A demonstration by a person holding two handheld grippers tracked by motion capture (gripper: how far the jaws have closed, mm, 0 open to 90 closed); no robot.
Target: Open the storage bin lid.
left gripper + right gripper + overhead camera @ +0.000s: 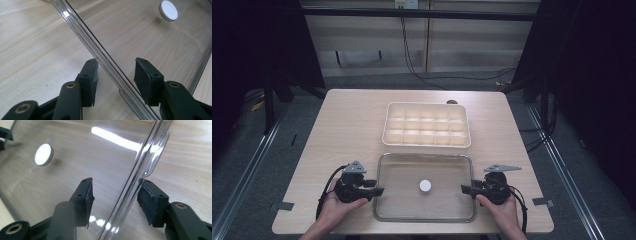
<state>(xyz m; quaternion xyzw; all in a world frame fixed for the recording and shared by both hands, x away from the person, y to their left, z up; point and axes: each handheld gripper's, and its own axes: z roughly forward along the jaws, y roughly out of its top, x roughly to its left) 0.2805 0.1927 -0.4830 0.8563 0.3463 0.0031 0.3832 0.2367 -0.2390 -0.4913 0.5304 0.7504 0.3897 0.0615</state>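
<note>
**Both grippers straddle the lid's edges, nothing clamped yet**

High view: the clear, rounded-rectangular plastic lid [424, 187] lies flat near the front edge of the pale wooden tabletop [347, 125], with a small round white knob [425, 185] at its middle. Behind it, toward the middle of the tabletop, sits a cream plastic tray divided into many small compartments [427, 125]. The left gripper [378, 191] meets the lid's left edge and the right gripper [464, 189] its right edge.

Left gripper view: the jaws of the left gripper [116, 77] stand apart with the lid's rim running between them; the black pads [143, 77] look clear of the plastic, though the left one is very near it.

Right gripper view: the right gripper [115, 197] is likewise spread, one jaw over the lid panel, the other outside the rim beside a small moulded tab [156, 157].

Risks, as I judge them: the rim is thin and glossy, so a shallow bite could let the lid slip or pivot. If one side closes or lifts ahead of the other, the lid could tilt and slide out of the opposite jaws. A jaw pressing down could skate the lid across the wood toward the tray.

No brand, label or legible writing appears on anything.
</note>
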